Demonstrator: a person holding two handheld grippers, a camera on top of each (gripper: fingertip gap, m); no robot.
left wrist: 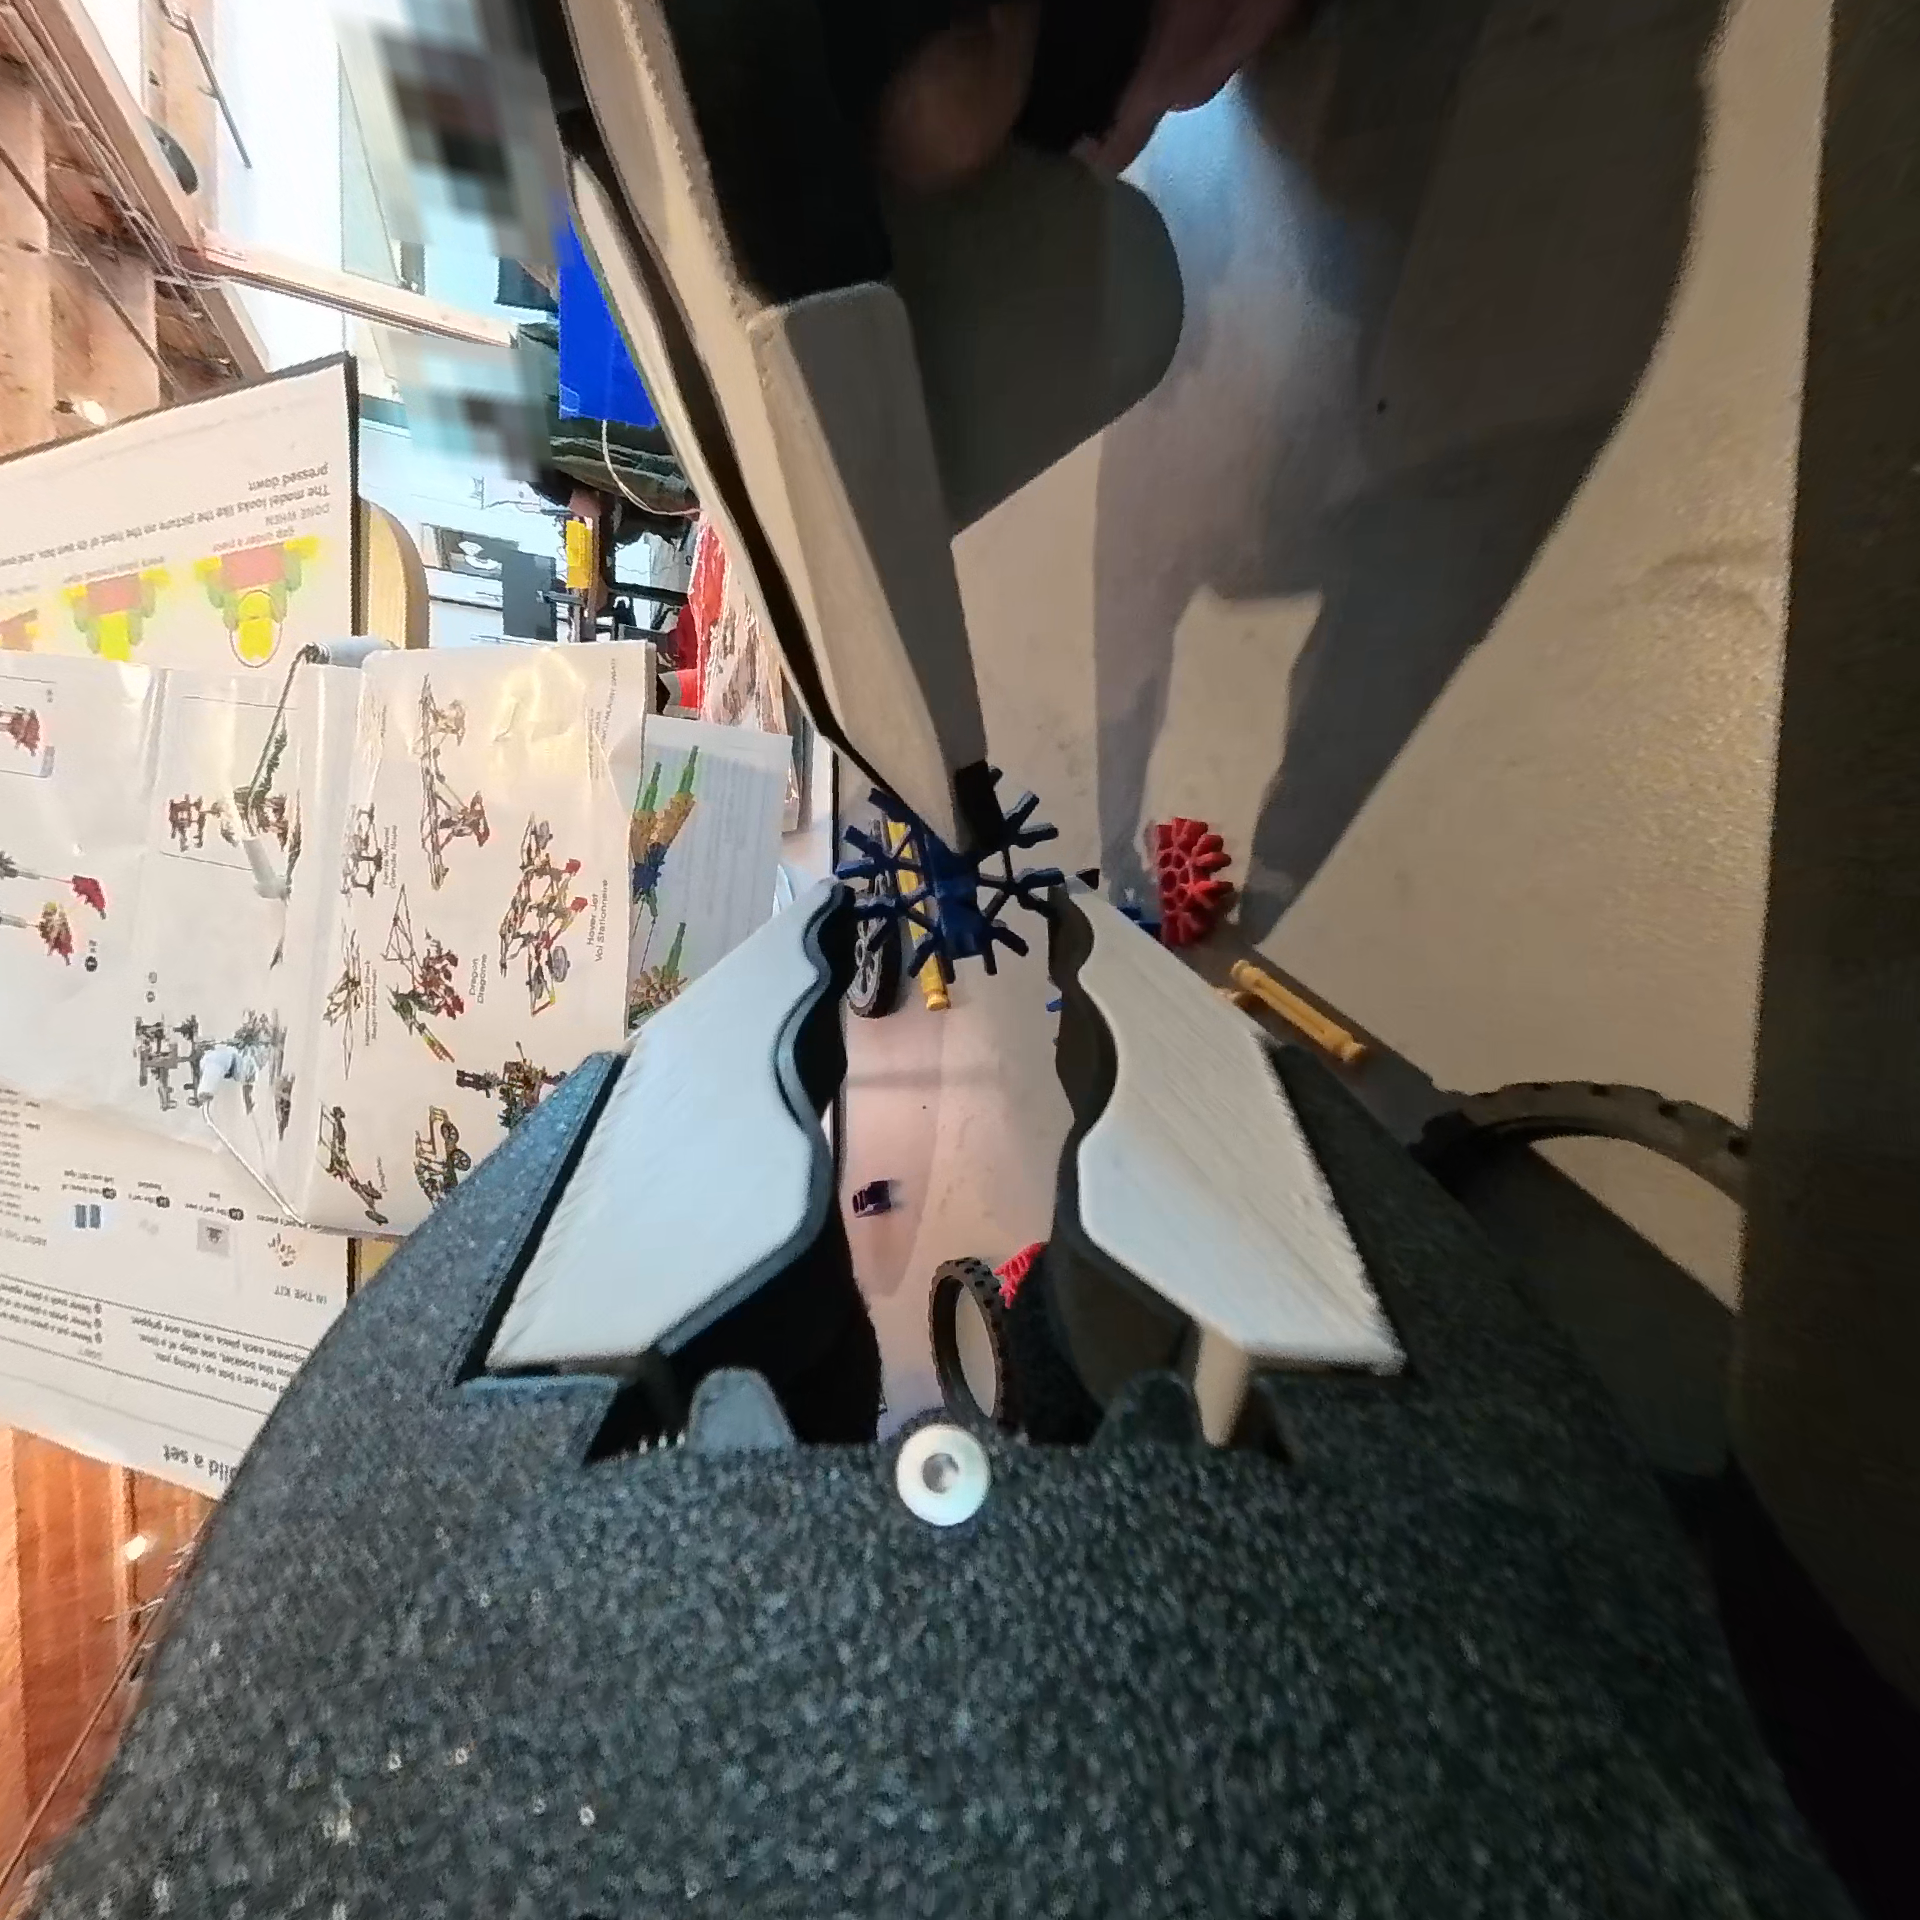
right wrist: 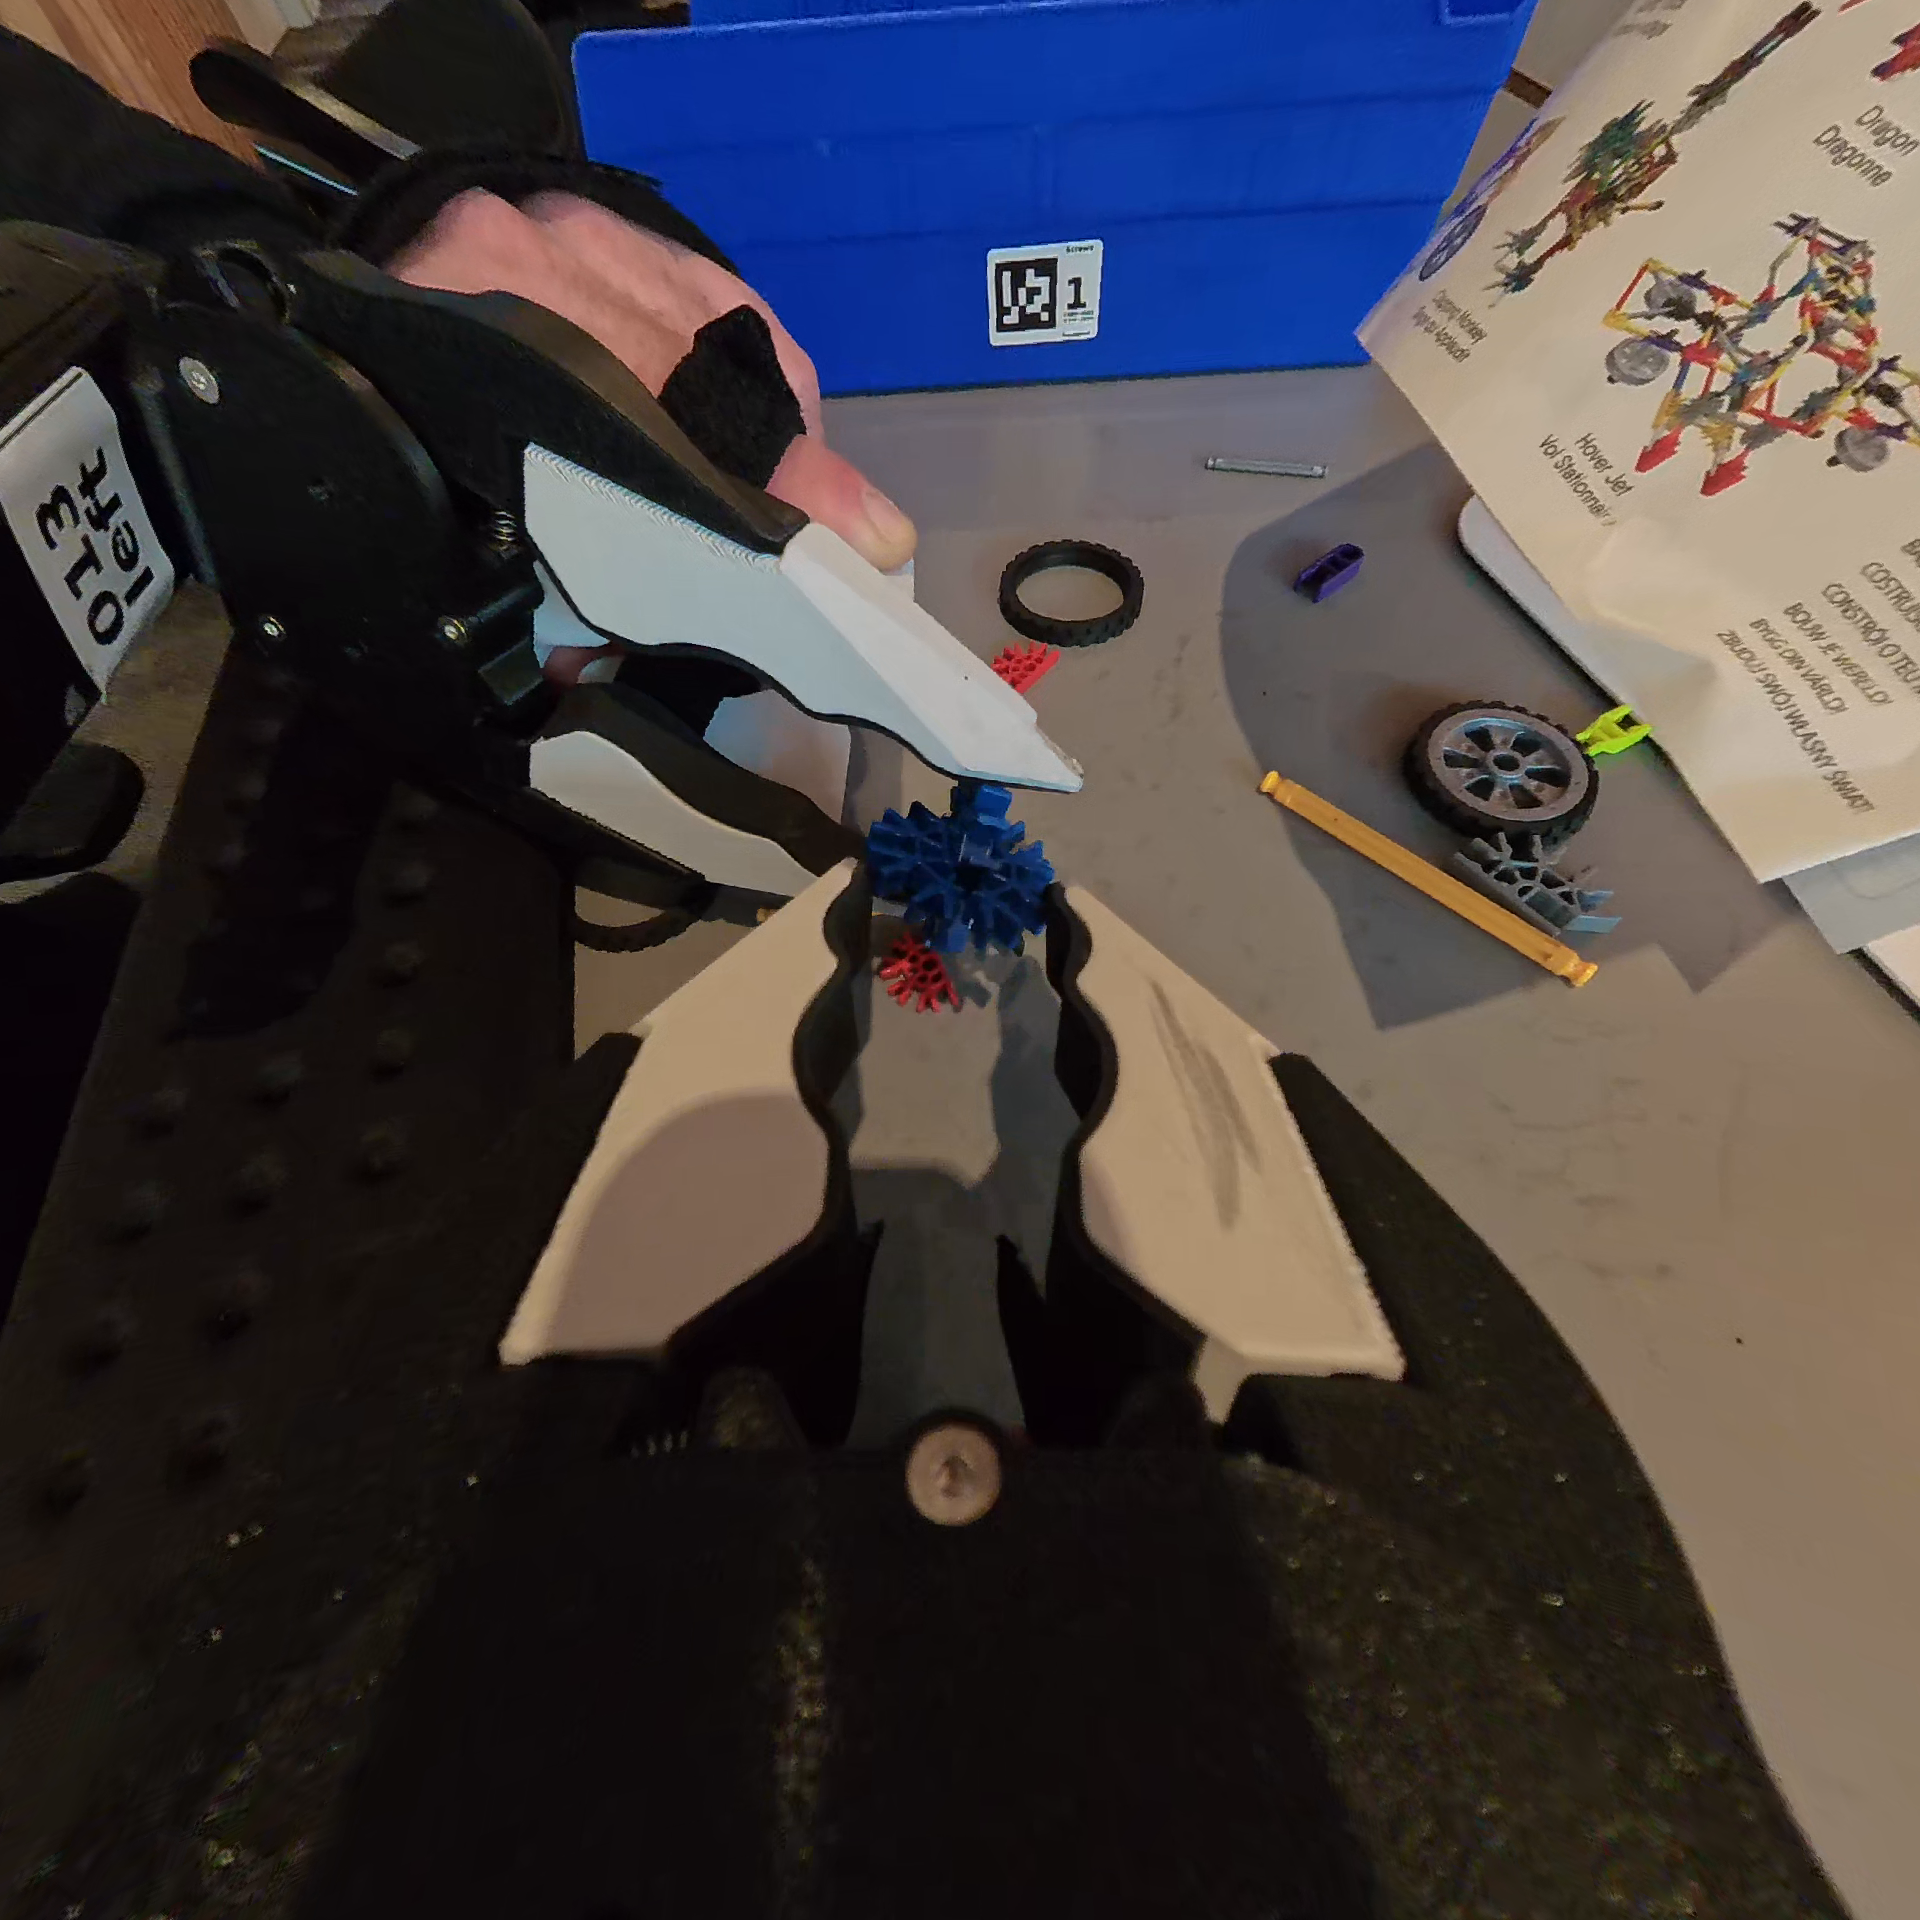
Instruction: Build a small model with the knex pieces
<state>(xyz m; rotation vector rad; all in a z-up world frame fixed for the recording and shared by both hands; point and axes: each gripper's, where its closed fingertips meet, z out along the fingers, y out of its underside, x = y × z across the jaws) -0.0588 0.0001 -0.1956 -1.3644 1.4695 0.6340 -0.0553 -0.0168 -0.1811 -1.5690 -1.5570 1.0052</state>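
A blue snowflake-shaped connector piece (right wrist: 956,868), seemingly two interlocked, is held above the grey table (right wrist: 1351,1195). My right gripper (right wrist: 954,894) has a tip on each side of it and is shut on it. My left gripper (left wrist: 951,904), held in a hand, grips the same blue piece (left wrist: 951,883) from the left, crosswise to the right one; it also shows in the right wrist view (right wrist: 940,821). One white finger (left wrist: 883,582) of the right gripper comes down onto the piece in the left wrist view.
On the table lie a black tyre ring (right wrist: 1070,594), red connectors (right wrist: 920,971), a yellow rod (right wrist: 1423,878), a grey-hubbed wheel (right wrist: 1501,769), a grey connector (right wrist: 1532,883) and a purple clip (right wrist: 1328,569). A blue bin (right wrist: 1039,177) stands behind, and instruction sheets (right wrist: 1714,416) lie at right. The grippers are tip to tip, or close to it.
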